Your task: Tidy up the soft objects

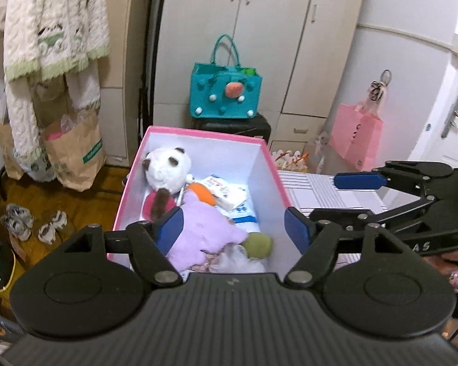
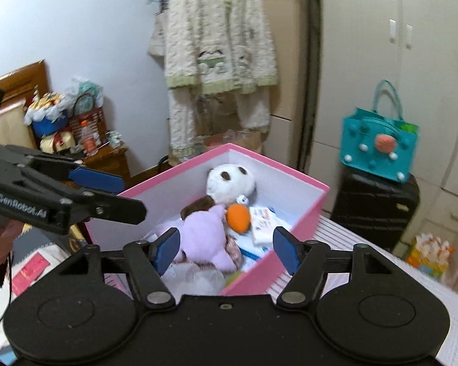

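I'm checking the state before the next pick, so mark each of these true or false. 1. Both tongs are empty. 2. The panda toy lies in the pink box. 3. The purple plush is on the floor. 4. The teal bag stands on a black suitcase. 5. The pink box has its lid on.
1. True: the left tongs and right tongs hold nothing between their blue pads.
2. True: the panda toy lies in the pink box.
3. False: the purple plush is inside the box, in front of the panda.
4. True: the teal bag stands on the black suitcase.
5. False: the box is open on top.
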Demonstrator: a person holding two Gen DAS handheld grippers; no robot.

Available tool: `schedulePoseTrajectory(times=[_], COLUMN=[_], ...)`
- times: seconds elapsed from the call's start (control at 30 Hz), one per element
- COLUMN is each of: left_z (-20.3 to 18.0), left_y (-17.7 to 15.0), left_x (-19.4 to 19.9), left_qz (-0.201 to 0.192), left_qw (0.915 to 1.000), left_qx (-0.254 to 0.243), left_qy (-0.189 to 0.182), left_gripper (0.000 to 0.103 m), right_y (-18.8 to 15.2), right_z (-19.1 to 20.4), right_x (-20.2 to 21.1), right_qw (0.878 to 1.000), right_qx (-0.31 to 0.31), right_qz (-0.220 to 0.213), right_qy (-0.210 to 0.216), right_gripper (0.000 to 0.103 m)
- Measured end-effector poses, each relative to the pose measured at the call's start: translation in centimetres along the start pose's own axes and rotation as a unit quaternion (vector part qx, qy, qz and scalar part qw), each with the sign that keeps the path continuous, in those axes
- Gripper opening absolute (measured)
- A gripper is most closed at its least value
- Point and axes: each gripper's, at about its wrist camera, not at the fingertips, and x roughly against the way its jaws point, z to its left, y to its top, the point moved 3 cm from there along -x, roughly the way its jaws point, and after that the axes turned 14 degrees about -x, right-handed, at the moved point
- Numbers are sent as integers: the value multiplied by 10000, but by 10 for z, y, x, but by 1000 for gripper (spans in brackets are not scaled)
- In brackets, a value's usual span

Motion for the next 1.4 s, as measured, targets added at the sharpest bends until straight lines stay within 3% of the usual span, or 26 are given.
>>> schedulePoseTrajectory(times=[0.1, 0.37, 0.47, 0.57, 0.63, 0.7, 0.77, 0.97, 1.07, 1.23, 1.4], left_z=[-12, -43, -54, -63, -66, -67, -68, -75, -81, -93, -104], left_y=[2, 2, 1, -2, -6, -9, -12, -19, -24, -31, -40], left_x=[14, 33, 39, 42, 41, 39, 38, 40, 49, 53, 53], left_qz=[-169, -327, -337, -337, -339, -325, -302, -47, -270, -16, -52], left_qw=[9998, 9984, 9981, 9976, 9978, 9982, 9987, 9940, 9927, 9943, 9909], left_qx=[-119, -450, -521, -606, -569, -494, -399, -260, -378, -374, -448], left_qy=[15, 9, -23, -68, -99, -62, 81, 1066, 1110, 1001, 1268], left_gripper=[81, 85, 87, 95, 99, 102, 103, 103, 103, 103, 103], right_y=[-5, -22, -30, -39, -44, -48, -51, -64, -70, -81, -92], right_z=[-1, -2, -2, -2, -3, -2, -1, 1, -2, 1, 9], right_x=[24, 80, 95, 106, 112, 115, 116, 132, 136, 140, 147], right_qw=[9996, 9963, 9950, 9937, 9919, 9893, 9872, 9802, 9756, 9686, 9609], right_qx=[-87, -239, -291, -333, -422, -510, -491, -738, -916, -913, -827], right_qz=[-145, -565, -647, -700, -711, -662, -552, -627, -600, -771, -1027], right_qy=[-228, -598, -708, -807, -959, -1198, -1411, -1725, -1903, -2180, -2436], right_gripper=[83, 85, 92, 94, 103, 103, 103, 103, 103, 103, 103])
